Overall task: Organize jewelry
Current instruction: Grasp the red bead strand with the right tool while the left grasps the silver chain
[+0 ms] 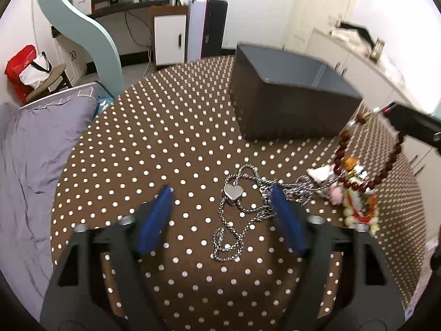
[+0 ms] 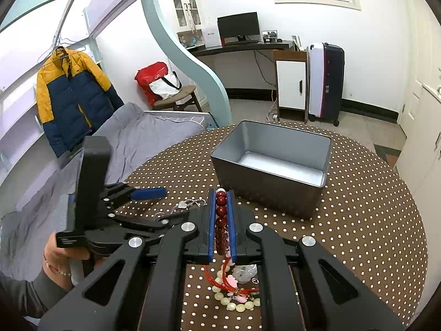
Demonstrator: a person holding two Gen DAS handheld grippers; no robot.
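Observation:
My left gripper (image 1: pixel 220 193) is open, low over the table, its blue fingers either side of a silver chain necklace with a heart pendant (image 1: pixel 233 192). My right gripper (image 2: pixel 221 193) is shut on a dark red bead bracelet (image 2: pixel 221 211), which hangs lifted above the table in the left wrist view (image 1: pixel 386 169). A pale green bead bracelet with red cord and pink charms (image 2: pixel 237 300) lies on the table below it, also visible in the left wrist view (image 1: pixel 358 207). A dark grey open box (image 2: pixel 273 162) stands empty beyond the jewelry.
The round table has a brown polka-dot cloth (image 1: pixel 165 138). A bed with grey bedding (image 1: pixel 24 151) lies left of it. White cabinets (image 1: pixel 372 63) stand at the right. The left gripper and the hand holding it show in the right wrist view (image 2: pixel 91 193).

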